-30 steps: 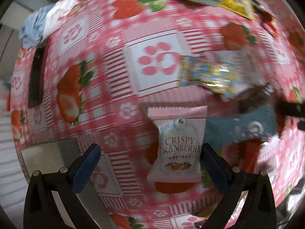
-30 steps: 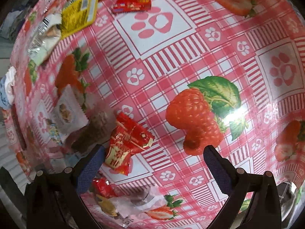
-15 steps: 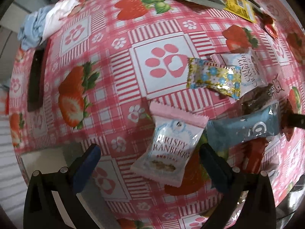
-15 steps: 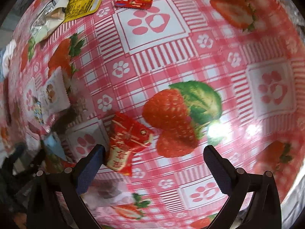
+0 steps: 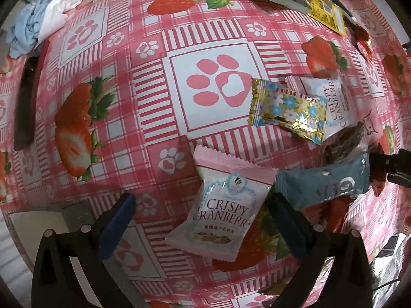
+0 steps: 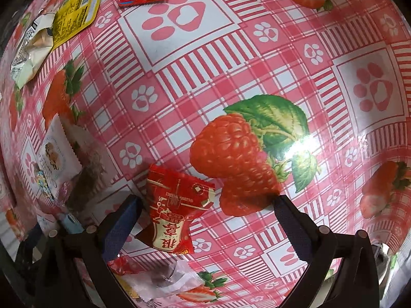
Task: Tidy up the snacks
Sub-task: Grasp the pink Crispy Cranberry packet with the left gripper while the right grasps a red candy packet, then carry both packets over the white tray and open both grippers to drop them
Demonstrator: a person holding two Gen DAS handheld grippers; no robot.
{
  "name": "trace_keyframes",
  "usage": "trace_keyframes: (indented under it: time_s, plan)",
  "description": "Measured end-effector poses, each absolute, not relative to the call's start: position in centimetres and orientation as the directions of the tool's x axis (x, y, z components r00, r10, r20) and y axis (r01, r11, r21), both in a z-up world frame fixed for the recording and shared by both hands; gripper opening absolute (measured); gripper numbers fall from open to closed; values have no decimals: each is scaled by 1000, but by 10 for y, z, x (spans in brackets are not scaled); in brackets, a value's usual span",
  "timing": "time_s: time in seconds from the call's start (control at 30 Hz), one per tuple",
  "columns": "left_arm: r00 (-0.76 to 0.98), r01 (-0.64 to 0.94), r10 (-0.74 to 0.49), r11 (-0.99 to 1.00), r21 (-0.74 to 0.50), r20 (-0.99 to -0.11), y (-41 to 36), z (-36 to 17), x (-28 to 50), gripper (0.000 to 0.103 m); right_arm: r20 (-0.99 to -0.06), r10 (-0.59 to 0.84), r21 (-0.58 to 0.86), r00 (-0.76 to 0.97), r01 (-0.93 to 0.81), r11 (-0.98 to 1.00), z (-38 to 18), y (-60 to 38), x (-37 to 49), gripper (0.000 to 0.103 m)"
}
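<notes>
left view: bare tablecloth (image 5: pixel 159 107) is lying open ahead and left of the cranberry packet (image 5: pixel 226 213). the floral packet (image 5: pixel 285 110), a blue packet (image 5: pixel 326 182) and a second cranberry packet (image 5: pixel 336 102) are crowding the right side. a dark bar (image 5: pixel 25 97) is lining the far left edge.

right view: tablecloth (image 6: pixel 231 82) is sitting open ahead and right. the red packet (image 6: pixel 174 208) is blocking the near left, with a yellow packet (image 6: pixel 77 12) lying far left.

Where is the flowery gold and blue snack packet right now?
In the left wrist view, the floral packet lies right of centre on the tablecloth, its right end overlapping a Crispy Cranberry pack.
</notes>
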State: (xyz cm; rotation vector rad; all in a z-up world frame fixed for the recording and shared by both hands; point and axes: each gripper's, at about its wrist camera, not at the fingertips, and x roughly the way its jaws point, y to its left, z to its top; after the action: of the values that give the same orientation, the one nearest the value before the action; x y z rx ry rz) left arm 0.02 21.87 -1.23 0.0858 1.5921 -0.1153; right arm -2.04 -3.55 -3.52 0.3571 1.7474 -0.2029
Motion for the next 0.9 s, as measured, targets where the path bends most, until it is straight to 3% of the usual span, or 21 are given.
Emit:
trace_keyframes:
  time_s: [0.23, 0.3, 0.4, 0.47, 0.5, 0.53, 0.9]
  plan:
    - [-62, 106, 7, 994, 0, -998, 215, -7, -23, 103, -963, 142, 62, -231, 320, 945, -18, -46, 4, 102]
    - [-52, 123, 11, 992, 5, -999, 210, -5, -23, 97, -969, 125, 63, -213, 277, 959, -16, -33, 4, 95]
    - [-29, 170, -3, 985, -8, -1000, 196, 4, -28, 79, -978, 105, 64, -180, 217, 974, -10, -18, 4, 68]
    - [-10, 187, -6, 982, -8, -1000, 188, 10, -30, 61, -984, 93, 66, -150, 176, 982, -2, -13, 4, 30]
    - [-3, 191, -11, 982, -11, -1000, 185, 13, -32, 45, -984, 98, 73, -151, 165, 984, -2, -11, 4, 30]
    - [-3, 192, -14, 981, -15, -1000, 182, 15, -34, 42, -982, 109, 84, -153, 164, 983, -2, -11, 4, 30]
    - [28, 127, -90, 988, -85, -996, 203, 56, -80, 42, -966, 243, 227, -90, 153, 962, 21, -13, -38, 30]
